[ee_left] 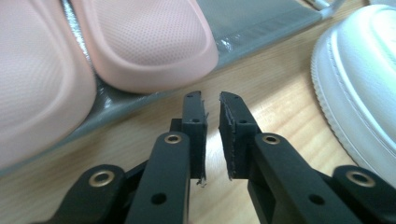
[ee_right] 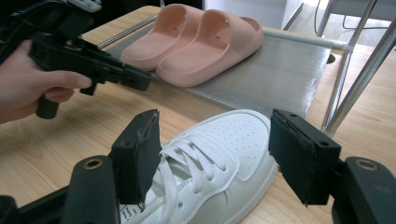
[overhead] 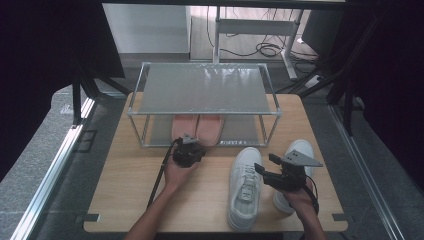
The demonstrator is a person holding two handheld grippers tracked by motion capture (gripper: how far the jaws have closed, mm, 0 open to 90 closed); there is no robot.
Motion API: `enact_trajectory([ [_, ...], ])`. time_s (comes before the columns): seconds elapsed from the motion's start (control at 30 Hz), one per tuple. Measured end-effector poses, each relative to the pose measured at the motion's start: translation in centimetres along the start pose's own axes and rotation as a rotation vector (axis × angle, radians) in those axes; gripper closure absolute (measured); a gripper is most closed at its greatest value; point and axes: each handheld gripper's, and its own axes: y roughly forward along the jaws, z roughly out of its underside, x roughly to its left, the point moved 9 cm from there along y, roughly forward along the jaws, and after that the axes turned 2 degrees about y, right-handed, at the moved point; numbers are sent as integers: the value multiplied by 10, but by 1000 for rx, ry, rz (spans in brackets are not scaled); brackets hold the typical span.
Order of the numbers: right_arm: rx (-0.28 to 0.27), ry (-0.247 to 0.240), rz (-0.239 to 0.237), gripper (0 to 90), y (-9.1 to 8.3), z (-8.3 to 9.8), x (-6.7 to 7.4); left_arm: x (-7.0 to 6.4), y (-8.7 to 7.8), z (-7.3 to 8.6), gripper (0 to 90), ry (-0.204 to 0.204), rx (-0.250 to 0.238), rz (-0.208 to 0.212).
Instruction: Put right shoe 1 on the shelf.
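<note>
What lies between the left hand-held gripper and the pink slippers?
Bare wooden table and the grey shelf's front edge separate the left hand-held gripper from the pink slippers, in its own view.

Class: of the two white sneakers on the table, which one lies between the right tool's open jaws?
The left white sneaker, laces showing, lying beside the right tool. The other white sneaker lies partly beneath that hand.

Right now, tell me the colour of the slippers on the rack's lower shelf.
Pale pink, both slippers; the right gripper view shows them best, side by side on the grey lower shelf.

It looks like a lab or test room. Dark curtains (overhead: 45, 60) hang at both sides of the frame, aluminium rails (overhead: 55, 165) edge the grey floor, and loose cables (overhead: 265, 49) trail under a desk frame (overhead: 255, 30) at the top.
</note>
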Motion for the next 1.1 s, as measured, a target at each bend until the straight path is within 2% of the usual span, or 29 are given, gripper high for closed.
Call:
enact_trajectory([
  [0.27, 5, -3, -2, 346, 2, 1, 2, -3, -26, 15, 671, 4, 3, 41],
  [0.4, 6, -4, -3, 346, 2, 1, 3, -2, -36, 23, 607, 31, 30, 42],
  [0.5, 9, -7, -3, 346, 2, 1, 3, 2, -44, 33, 558, 17, 47, 34],
  [0.67, 9, -7, -3, 346, 3, 2, 4, 7, -51, 45, 532, -12, 60, 23],
  [0.87, 15, -8, -6, 346, 5, 3, 6, 10, -62, 53, 512, -20, 59, 29],
  [0.93, 18, -11, -6, 346, 6, 3, 7, 10, -66, 55, 506, -10, 59, 34],
  [1.1, 16, -8, -7, 347, 5, 3, 8, 11, -75, 60, 495, -20, 45, 23],
])
